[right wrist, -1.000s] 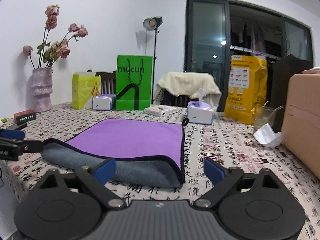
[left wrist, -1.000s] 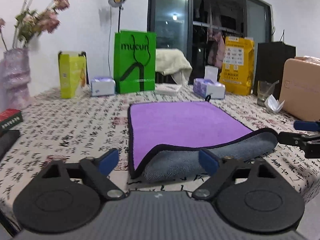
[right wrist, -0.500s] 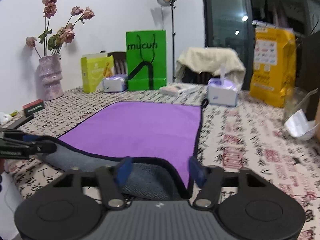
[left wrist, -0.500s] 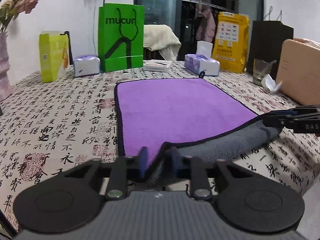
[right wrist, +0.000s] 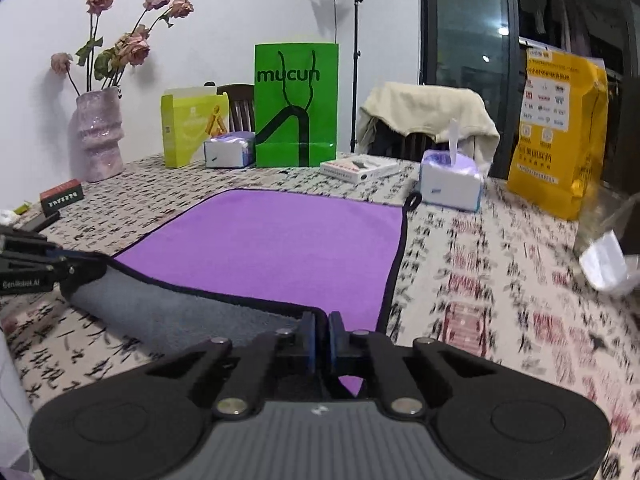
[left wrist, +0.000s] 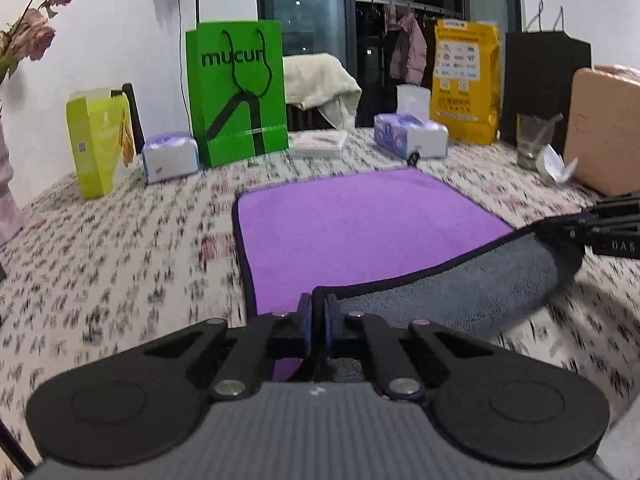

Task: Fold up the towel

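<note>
A purple towel (left wrist: 360, 224) with a black hem and grey underside lies spread on the patterned table; it also shows in the right wrist view (right wrist: 276, 244). Its near edge is lifted and curled over, grey side (left wrist: 460, 292) showing. My left gripper (left wrist: 318, 312) is shut on the near left corner of the towel. My right gripper (right wrist: 320, 330) is shut on the near right corner. Each gripper appears in the other's view, the right one (left wrist: 608, 232) at the right edge and the left one (right wrist: 36, 268) at the left edge.
Along the table's far side stand a green paper bag (left wrist: 238, 88), a yellow-green box (left wrist: 100, 140), tissue packs (left wrist: 412, 140), a yellow bag (left wrist: 466, 80) and a glass (left wrist: 534, 140). A brown box (left wrist: 604, 128) sits at the right, a vase (right wrist: 98, 136) at the left.
Both grippers went from open to shut on the towel's near corners, then lifted the near edge; the views rose and the background blurs with motion.
</note>
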Motion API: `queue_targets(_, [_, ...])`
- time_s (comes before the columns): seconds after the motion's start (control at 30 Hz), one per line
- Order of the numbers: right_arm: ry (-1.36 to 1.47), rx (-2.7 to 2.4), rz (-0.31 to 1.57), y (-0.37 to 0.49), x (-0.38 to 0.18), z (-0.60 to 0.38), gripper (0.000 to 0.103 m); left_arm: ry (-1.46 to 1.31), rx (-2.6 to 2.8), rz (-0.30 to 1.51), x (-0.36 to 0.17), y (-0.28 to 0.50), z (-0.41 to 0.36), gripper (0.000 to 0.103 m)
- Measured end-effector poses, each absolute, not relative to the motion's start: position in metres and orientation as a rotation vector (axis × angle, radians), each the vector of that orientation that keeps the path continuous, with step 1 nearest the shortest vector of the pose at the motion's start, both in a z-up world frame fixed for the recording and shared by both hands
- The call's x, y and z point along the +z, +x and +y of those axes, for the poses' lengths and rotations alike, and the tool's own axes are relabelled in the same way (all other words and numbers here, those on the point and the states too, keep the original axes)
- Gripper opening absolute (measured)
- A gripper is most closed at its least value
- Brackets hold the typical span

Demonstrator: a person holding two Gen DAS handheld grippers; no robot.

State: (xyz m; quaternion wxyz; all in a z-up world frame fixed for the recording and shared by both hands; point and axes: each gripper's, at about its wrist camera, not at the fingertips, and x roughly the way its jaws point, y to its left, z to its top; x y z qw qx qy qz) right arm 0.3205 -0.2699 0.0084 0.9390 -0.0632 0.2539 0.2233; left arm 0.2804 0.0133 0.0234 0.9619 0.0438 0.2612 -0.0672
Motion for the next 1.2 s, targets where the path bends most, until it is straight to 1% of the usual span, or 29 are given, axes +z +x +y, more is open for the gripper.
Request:
queue_targets(0.27, [-0.162,0.453,0.489,0.372,0.023,-0.263,0.006,0.001,-0.153,0.532,0.051,0.343,0.032,0.006])
queue_targets(0.53, [-0.101,0.462,0.506,0.445,0.03,-0.262,0.006,-0.003,-0.159,0.521,0.062,0.408,0.042,0.006])
queue_targets(0.87, [-0.002,0.467,0.59,0.542,0.017,-0.256,0.005,-0.015,-0.137,0.569,0.057,0.492,0.055,0.006])
queue_targets(1.07, [0.023,0.453,0.641,0.589,0.011,-0.245,0.005,-0.006,-0.093,0.601,0.041,0.527,0.061,0.006])
queue_targets(1.13, [0.011,0.43,0.654,0.602,0.006,-0.238,0.005,-0.011,-0.071,0.611,0.034,0.535,0.062,0.009])
queue_targets(1.17, [0.006,0.422,0.659,0.607,0.004,-0.235,0.006,-0.015,-0.054,0.616,0.03,0.539,0.063,0.016])
queue_targets(1.2, [0.006,0.409,0.667,0.612,0.001,-0.233,0.006,-0.018,-0.041,0.622,0.027,0.541,0.065,0.025])
